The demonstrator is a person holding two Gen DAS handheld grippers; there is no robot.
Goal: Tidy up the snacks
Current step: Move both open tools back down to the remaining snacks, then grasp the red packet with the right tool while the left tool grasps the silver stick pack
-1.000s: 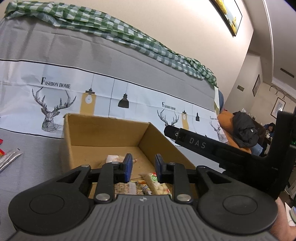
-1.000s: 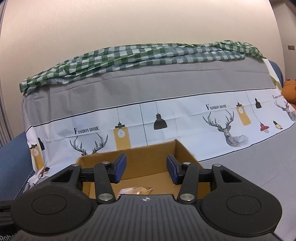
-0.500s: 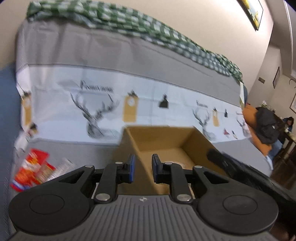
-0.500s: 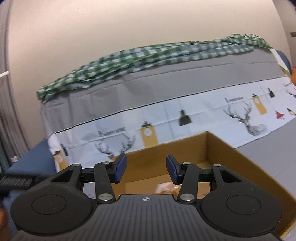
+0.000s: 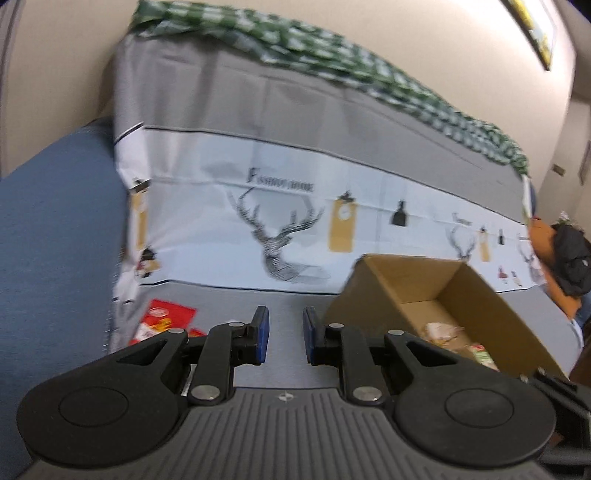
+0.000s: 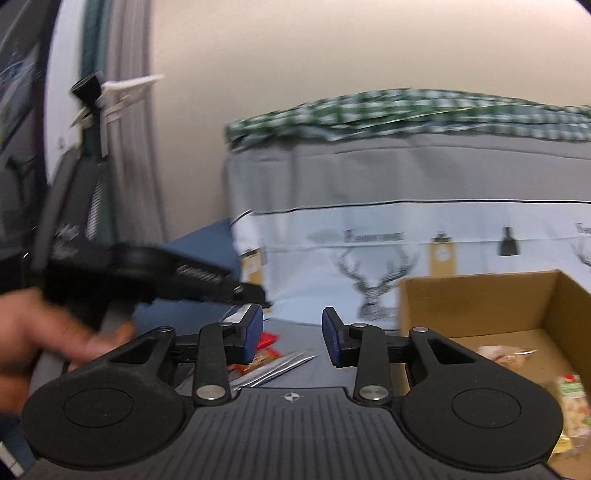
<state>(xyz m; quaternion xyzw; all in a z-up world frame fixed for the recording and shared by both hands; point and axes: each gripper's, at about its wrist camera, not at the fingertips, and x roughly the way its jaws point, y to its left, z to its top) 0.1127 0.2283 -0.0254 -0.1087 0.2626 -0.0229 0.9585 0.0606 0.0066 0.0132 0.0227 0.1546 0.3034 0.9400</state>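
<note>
Left tool [image 5: 285,335] nearly together, empty; right tool [image 6: 292,334] apart, empty; red packets [image 5: 162,320] half-hidden, blurred.

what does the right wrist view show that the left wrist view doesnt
Only the right wrist view: the left gripper in a hand, silver packets. Only the left wrist view: a framed picture, a dark jacket. Both: the cardboard box holding snacks, red packets, the deer-print cloth.
</note>
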